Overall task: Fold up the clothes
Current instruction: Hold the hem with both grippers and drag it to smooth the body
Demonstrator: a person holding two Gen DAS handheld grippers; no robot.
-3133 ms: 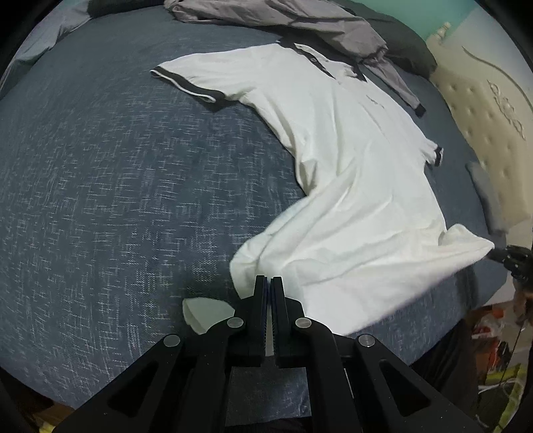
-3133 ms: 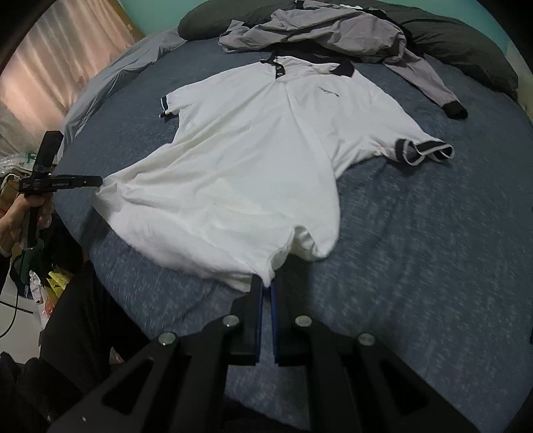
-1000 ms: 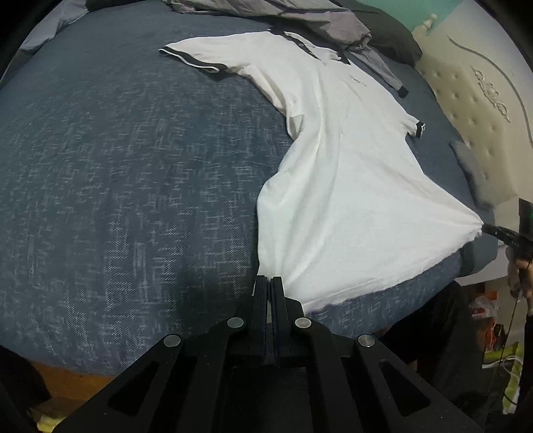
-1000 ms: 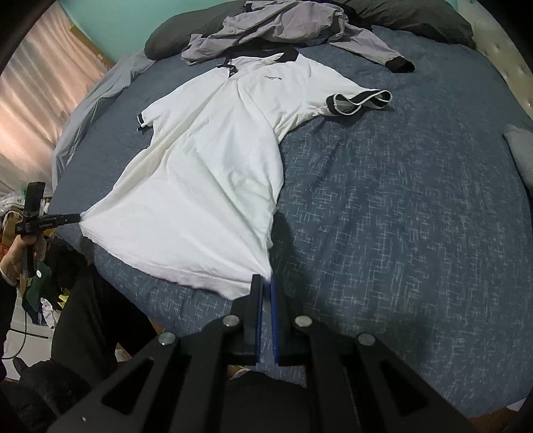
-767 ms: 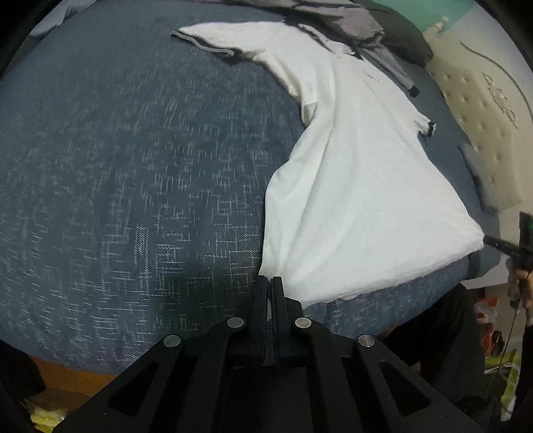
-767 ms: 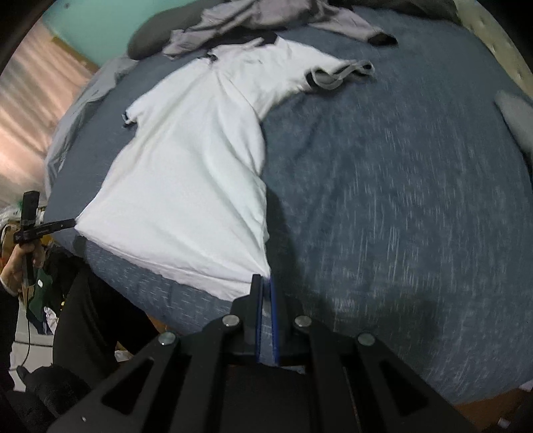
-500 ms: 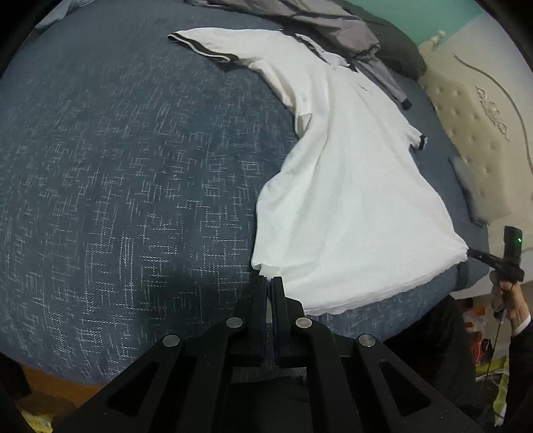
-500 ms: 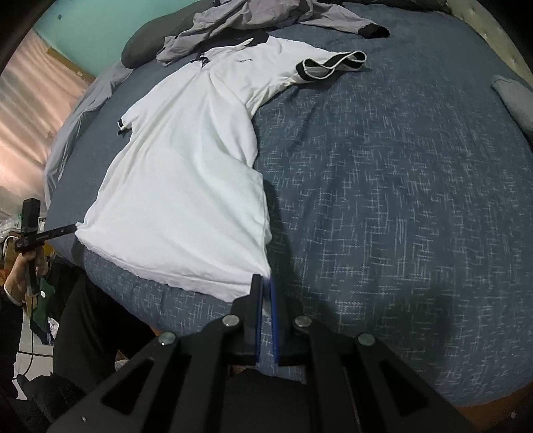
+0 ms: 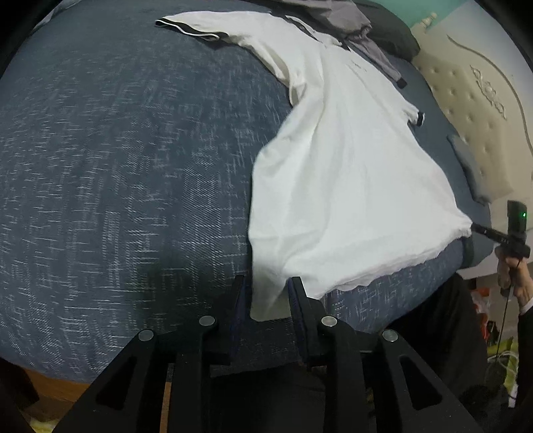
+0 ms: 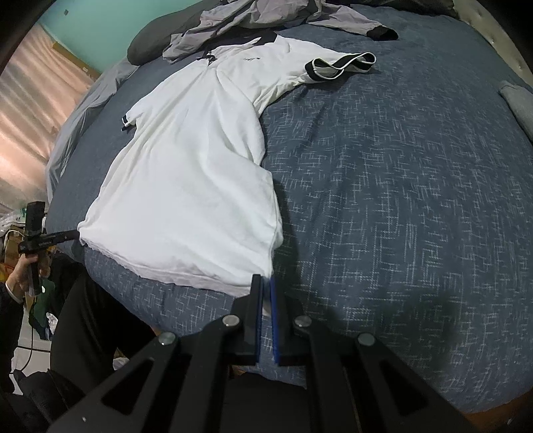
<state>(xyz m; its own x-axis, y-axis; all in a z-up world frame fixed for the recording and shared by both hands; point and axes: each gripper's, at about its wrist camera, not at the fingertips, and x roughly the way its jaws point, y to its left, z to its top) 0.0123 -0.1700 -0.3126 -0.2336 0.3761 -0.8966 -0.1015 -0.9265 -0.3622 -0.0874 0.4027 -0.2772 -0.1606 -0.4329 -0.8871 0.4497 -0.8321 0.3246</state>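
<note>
While the left gripper (image 9: 268, 293) has its jaws spreading apart, one hem corner of the white polo shirt (image 9: 346, 166) sits loose in the gap, the pads not pressing on it. The right gripper (image 10: 264, 293) is pinched tight on the other hem corner. Both corners are right at the near edge of the bed (image 10: 416, 200), and the shirt runs flat from there up toward the far side, collar next to a crumpled grey jacket (image 10: 266, 16). One black-trimmed sleeve (image 10: 343, 65) is curled open on the blue bedspread.
</note>
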